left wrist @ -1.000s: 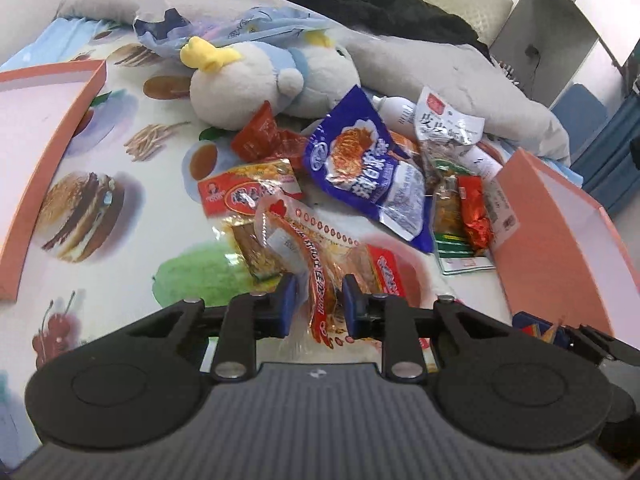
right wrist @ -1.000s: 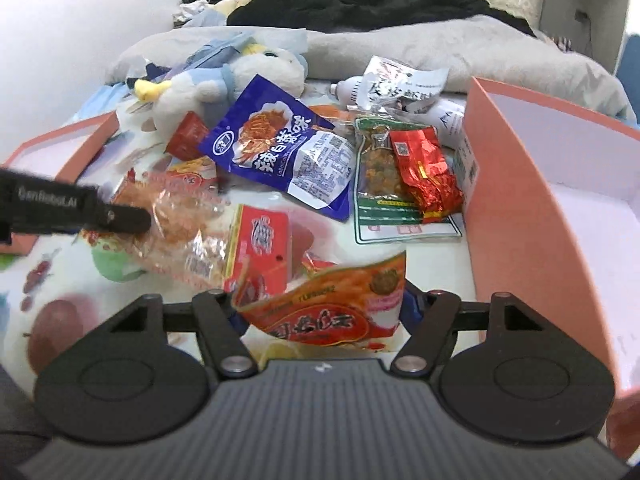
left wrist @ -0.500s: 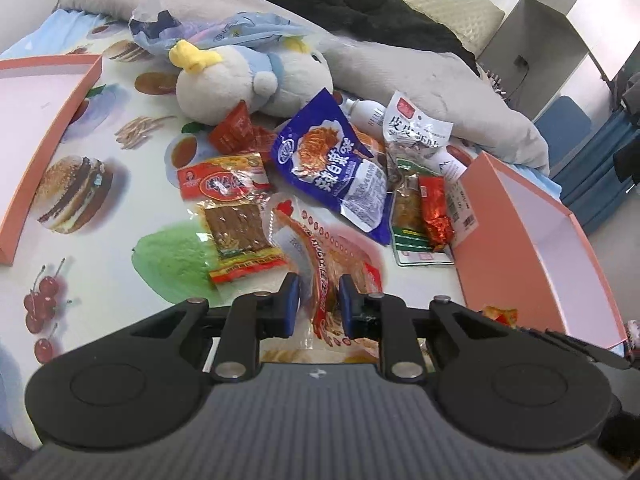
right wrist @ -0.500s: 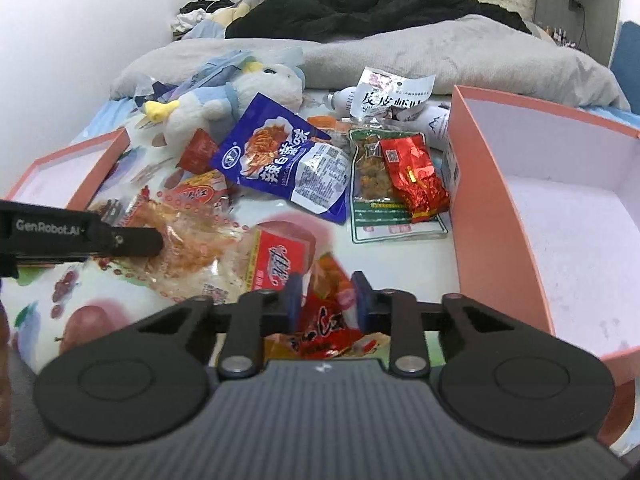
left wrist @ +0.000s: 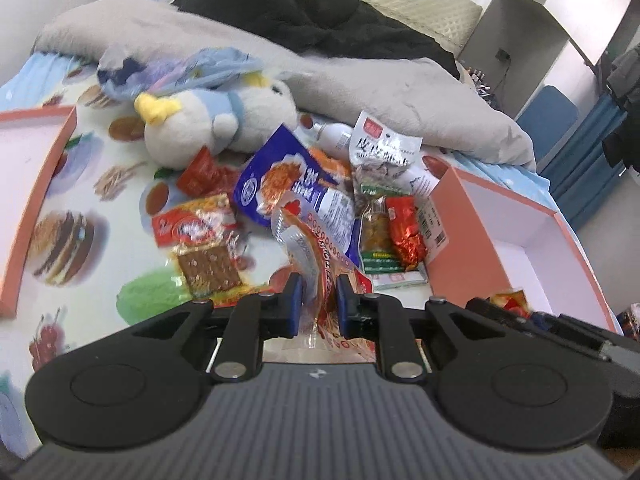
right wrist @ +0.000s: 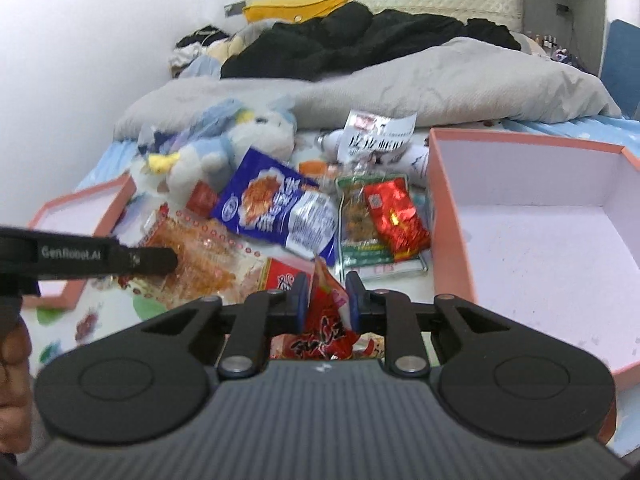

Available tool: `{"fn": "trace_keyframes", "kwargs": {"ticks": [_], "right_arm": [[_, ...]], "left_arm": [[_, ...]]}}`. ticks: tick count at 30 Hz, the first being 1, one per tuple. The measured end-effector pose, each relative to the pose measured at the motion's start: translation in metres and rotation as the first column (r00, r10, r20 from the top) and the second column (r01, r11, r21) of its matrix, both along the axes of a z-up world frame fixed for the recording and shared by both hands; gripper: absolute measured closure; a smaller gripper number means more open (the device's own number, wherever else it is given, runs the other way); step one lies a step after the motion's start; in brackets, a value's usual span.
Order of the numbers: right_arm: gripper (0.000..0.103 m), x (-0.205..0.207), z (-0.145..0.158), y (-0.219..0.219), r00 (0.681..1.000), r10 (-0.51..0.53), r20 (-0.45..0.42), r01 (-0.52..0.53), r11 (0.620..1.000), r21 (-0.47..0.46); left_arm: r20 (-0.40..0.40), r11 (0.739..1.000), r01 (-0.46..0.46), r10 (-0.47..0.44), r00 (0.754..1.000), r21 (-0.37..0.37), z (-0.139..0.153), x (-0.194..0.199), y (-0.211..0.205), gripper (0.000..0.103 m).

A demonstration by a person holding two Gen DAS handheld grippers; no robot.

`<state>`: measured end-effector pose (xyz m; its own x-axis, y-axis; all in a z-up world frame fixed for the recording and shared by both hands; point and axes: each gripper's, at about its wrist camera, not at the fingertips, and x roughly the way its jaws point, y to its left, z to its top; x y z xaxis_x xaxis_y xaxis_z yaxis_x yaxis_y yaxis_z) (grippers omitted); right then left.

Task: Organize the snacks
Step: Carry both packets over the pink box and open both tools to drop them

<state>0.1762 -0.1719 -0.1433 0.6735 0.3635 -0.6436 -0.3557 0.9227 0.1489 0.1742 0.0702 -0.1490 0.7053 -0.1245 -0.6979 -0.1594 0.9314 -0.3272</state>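
Observation:
My left gripper (left wrist: 318, 300) is shut on a clear orange snack packet with red dotted edging (left wrist: 308, 244), lifted above the bed; that packet also shows in the right wrist view (right wrist: 200, 256). My right gripper (right wrist: 327, 298) is shut on a small red snack packet (right wrist: 326, 320), held just left of the open pink box (right wrist: 448, 216). Loose on the printed sheet lie a blue noodle bag (left wrist: 288, 180), a green packet (left wrist: 376, 232) with a red foil packet (left wrist: 404, 232) on it, a white packet (left wrist: 380, 144) and a red-and-brown packet (left wrist: 200, 248).
A plush penguin (left wrist: 216, 124) lies behind the snacks. The pink box lid (left wrist: 36, 184) sits at the left. A grey quilt (left wrist: 360, 80) and black clothes (left wrist: 320, 16) fill the far bed. The pink box also shows in the left wrist view (left wrist: 464, 240).
My right gripper closed on the small red packet and lifted it towards the pink box. My left gripper raised the orange packet off the pile.

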Motion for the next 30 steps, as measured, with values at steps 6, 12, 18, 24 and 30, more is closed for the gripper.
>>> {"fn": "trace_keyframes", "kwargs": {"ticks": [6, 12, 18, 24, 30], "right_arm": [[0.080, 0.016, 0.029, -0.007, 0.999, -0.019, 0.044, 0.017, 0.999, 0.039], [0.080, 0.025, 0.067, -0.017, 0.990, -0.032, 0.138, 0.026, 0.999, 0.048], [0.080, 0.035, 0.099, -0.038, 0.976, -0.076, 0.205, 0.063, 0.995, 0.071], [0.080, 0.043, 0.124, -0.068, 0.952, -0.127, 0.279, 0.114, 0.991, 0.065], [0.080, 0.049, 0.133, -0.103, 0.934, -0.185, 0.305, 0.184, 0.982, 0.030]], "left_arm": [[0.051, 1.000, 0.007, -0.009, 0.999, 0.025, 0.032, 0.015, -0.002, 0.083], [0.123, 0.998, 0.046, -0.052, 0.991, 0.051, 0.076, 0.032, -0.013, 0.083], [0.212, 0.995, 0.086, -0.096, 0.972, 0.053, 0.125, 0.045, -0.033, 0.083], [0.269, 0.988, 0.142, -0.153, 0.951, 0.062, 0.159, 0.059, -0.064, 0.083], [0.264, 0.977, 0.210, -0.214, 0.940, 0.046, 0.167, 0.081, -0.103, 0.083]]}}
